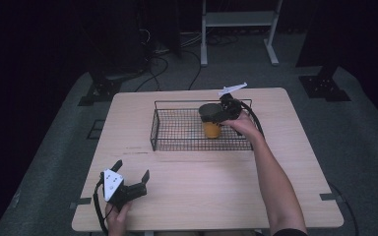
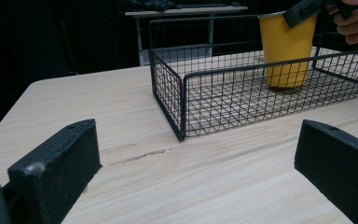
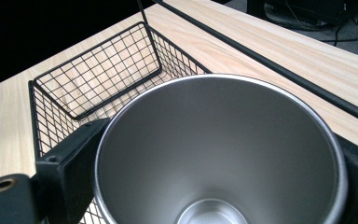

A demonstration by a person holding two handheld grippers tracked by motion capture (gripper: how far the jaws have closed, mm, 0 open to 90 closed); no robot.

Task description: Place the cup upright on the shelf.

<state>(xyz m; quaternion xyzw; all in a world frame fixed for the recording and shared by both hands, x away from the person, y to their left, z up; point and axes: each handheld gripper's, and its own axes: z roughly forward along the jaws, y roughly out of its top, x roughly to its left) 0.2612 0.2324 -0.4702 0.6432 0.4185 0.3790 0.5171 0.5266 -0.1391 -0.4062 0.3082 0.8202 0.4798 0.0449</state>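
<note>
High view gives us the tabletop (image 1: 192, 196), wire basket (image 1: 177, 129) at its far middle. Inside the basket's right part stands the yellow cup (image 1: 211, 129), right gripper (image 1: 216, 112) fingers clamped on its rim. Left gripper (image 1: 130, 174), near the basket's front-left, fingers apart.

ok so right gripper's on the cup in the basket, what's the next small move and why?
Probably open the right gripper and let go. Its jaws clamp the yellow cup at the rim, and the cup looks upright with its base on the mesh floor of the wire basket, so it seems already placed. The left gripper sits open near the table's front edge.
</note>
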